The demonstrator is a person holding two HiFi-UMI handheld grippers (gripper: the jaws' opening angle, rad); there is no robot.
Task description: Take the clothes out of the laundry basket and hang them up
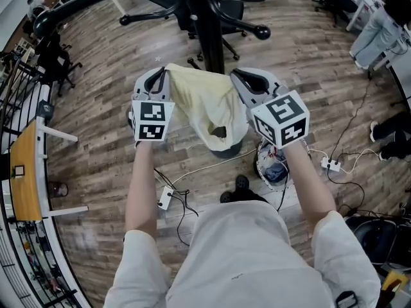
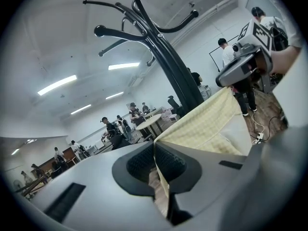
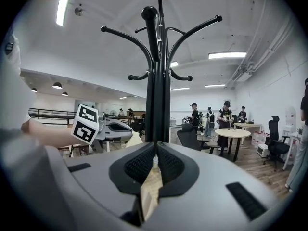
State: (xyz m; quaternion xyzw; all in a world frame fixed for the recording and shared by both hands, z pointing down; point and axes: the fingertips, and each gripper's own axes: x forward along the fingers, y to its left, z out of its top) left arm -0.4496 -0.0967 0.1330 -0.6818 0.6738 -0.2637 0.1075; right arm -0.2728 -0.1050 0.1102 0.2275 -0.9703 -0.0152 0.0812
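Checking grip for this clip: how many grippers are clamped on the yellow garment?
2. The left gripper pinches the yellow garment at its left edge, the right gripper at its right edge, before the coat stand.

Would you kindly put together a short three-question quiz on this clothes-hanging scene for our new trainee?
1. Fill in: the left tool and the right tool are both ____ on the cloth.
2. What stands just beyond the cloth, ahead of the person? A a coat rack; B a ladder; C a fridge.
3. True or false: the cloth already hangs on the coat rack.

Key: 1 shut; 2 A; 3 false, as it is stretched between the two tools and the hooks in view are bare.
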